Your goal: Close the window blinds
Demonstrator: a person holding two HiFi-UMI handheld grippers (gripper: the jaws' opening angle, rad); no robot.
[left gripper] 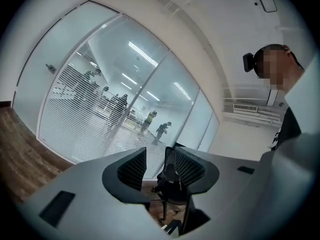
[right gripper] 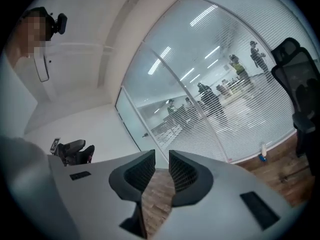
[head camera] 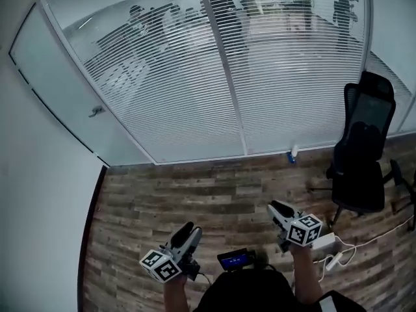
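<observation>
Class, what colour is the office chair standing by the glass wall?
Black; the office chair shows best in the head view.

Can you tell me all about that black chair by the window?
The black chair is an office chair with a tall, mesh-looking back, a headrest and a spreading leg base. It stands upright and empty on the wood floor, at the right, near the window blinds. Only the floor touches it.
</observation>
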